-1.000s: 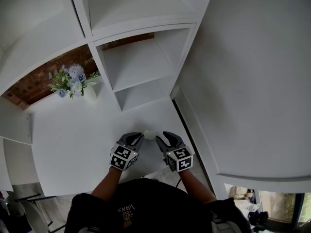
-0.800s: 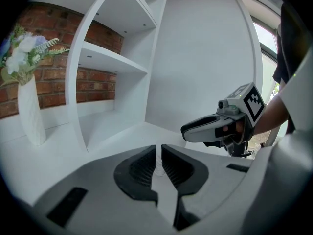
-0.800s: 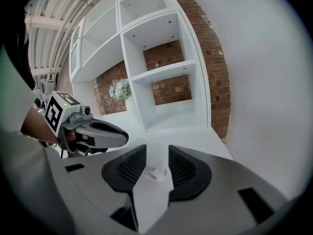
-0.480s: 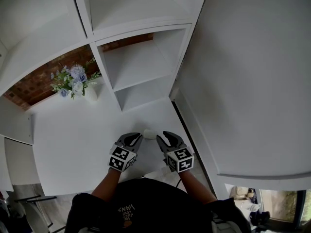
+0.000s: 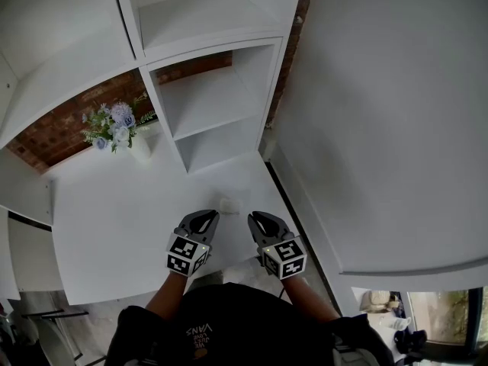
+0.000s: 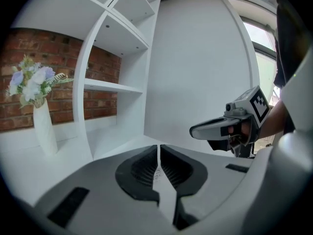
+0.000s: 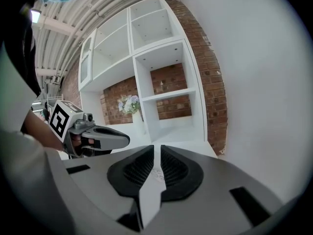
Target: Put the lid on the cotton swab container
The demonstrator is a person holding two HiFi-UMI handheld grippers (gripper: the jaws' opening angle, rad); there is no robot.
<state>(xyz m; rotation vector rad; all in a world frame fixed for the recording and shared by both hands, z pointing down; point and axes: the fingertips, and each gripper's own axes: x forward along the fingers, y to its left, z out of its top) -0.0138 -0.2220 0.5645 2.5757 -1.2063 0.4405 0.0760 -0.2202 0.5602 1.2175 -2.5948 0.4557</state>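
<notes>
A small white cotton swab container (image 5: 229, 203) stands on the white table (image 5: 114, 219), just ahead of both grippers; I cannot make out its lid separately. My left gripper (image 5: 207, 215) hovers near and left of it, shut and empty (image 6: 159, 148). My right gripper (image 5: 254, 218) is near and right of it; its jaws have just been closing and now stand together with nothing between them (image 7: 157, 148). Neither gripper touches the container. Each gripper view shows the other gripper beside it: the right gripper (image 6: 193, 130) and the left gripper (image 7: 126, 141). The container is hidden in both gripper views.
A white vase of pale flowers (image 5: 122, 132) stands at the table's far left, also in the left gripper view as a vase (image 6: 41, 126). A white shelf unit (image 5: 217, 101) rises behind the container against a brick wall. A white panel (image 5: 381, 128) closes the right side.
Both grippers have drawn back toward me and lifted away from the container, which before sat between their tips. The container now stands alone on the table.
</notes>
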